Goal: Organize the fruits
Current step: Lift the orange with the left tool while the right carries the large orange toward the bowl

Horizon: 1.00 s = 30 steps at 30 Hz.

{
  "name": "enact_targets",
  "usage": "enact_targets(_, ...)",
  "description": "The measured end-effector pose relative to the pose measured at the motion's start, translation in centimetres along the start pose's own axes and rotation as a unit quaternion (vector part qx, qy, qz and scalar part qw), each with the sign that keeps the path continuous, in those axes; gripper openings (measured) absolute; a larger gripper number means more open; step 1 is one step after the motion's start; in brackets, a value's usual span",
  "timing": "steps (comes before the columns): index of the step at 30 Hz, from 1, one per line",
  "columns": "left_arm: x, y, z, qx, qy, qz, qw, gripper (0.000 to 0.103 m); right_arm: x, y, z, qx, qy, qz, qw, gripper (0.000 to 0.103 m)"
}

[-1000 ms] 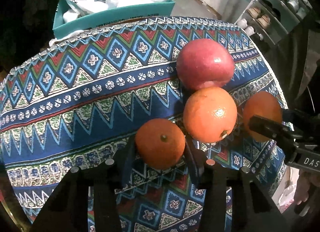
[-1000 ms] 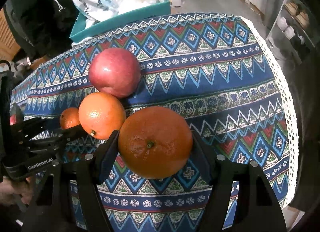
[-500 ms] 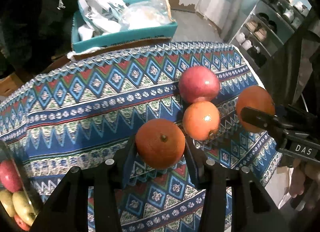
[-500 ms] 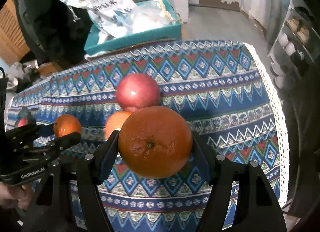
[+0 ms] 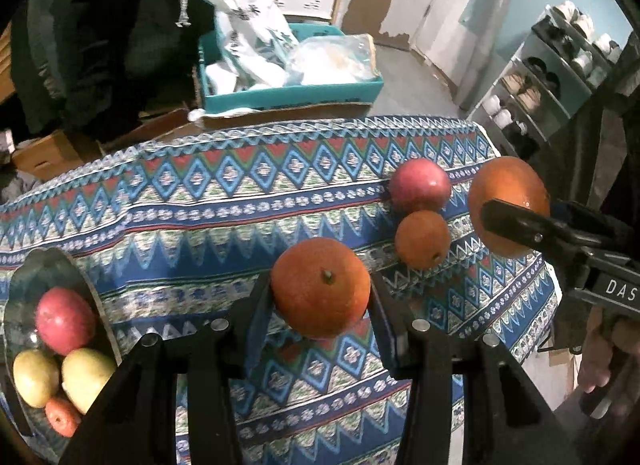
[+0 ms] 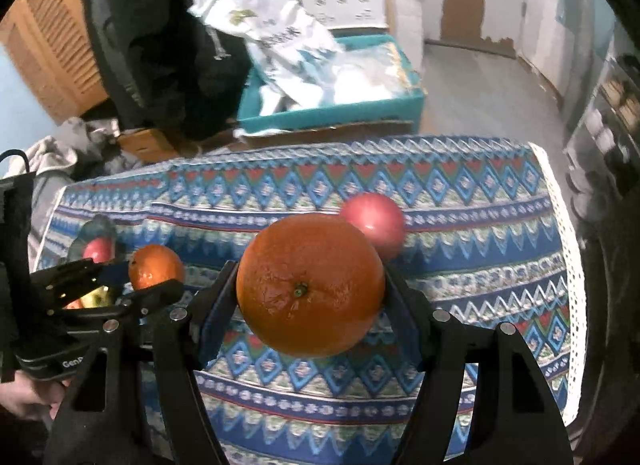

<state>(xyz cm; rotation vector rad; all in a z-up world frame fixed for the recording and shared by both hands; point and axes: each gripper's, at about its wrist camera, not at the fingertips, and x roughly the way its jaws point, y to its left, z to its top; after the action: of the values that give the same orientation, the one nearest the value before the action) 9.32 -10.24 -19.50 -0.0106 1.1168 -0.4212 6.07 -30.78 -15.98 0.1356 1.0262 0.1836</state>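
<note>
Held: my left gripper point(image 5: 320, 297) pinching a small round orange point(image 5: 320, 287); my right gripper point(image 6: 308, 293) pinching a large orange point(image 6: 310, 285), both above the patterned tablecloth point(image 5: 200, 233). Risk: smooth round peel could slip free, rolling off toward the near edge.

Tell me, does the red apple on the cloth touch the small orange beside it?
Touching. The left wrist view shows the red apple and small orange meeting, no cloth visible between.

Your black left tool point(image 5: 320, 297) carries an orange fruit point(image 5: 320, 287), as does your black right tool point(image 6: 310, 289). The bench cloth point(image 5: 200, 201) shows blue, red and green zigzags and diamonds. The bowl point(image 5: 86, 289) holds red and yellow fruit.
</note>
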Motion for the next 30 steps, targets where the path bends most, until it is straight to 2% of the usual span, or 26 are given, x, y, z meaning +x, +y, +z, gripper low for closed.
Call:
enact_targets(9,-4.1,3.6,-0.7,-0.031,-0.033,0.015,0.9989,0.047,-0.7,4.6,1.1,-0.037,-0.013,0.024,0.999,0.070)
enact_targets(17,-6.8,6.3,-1.4,-0.055,-0.047,0.020,0.9972,0.047,-1.3,8.5,1.9,-0.067,-0.022,0.042,0.997,0.070)
enact_targets(30,-10.8,11.2,-3.3,-0.084,-0.074,0.045,0.9927,0.047,0.0,15.0,3.0,-0.107,-0.010,0.075,0.991,0.070)
